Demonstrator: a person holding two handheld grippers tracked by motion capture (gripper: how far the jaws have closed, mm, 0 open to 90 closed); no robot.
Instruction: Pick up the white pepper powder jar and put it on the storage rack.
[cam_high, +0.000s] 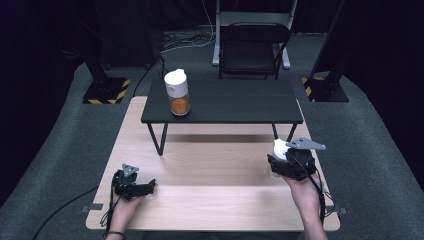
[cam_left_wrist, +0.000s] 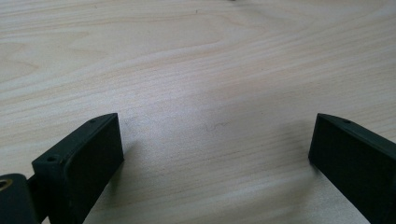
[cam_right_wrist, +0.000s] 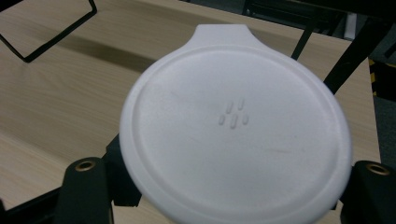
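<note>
My right claw (cam_high: 281, 159) is clamped on a jar (cam_right_wrist: 236, 126) below its white lid: rigid, light, maybe slick; left claw (cam_left_wrist: 212, 154) gapes.

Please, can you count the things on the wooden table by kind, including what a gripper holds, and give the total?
White-lidded jars: 2, one clear with orange contents on the stand, one in the right gripper, its round white plastic lid facing the camera.
Small black metal-legged stand: 1.
Total: 3.

Surface: light wooden table (cam_high: 210, 200).
On it: low black side table (cam_high: 225, 102) on thin legs.
On that: orange-filled jar (cam_high: 177, 92), possibly spice.
</note>
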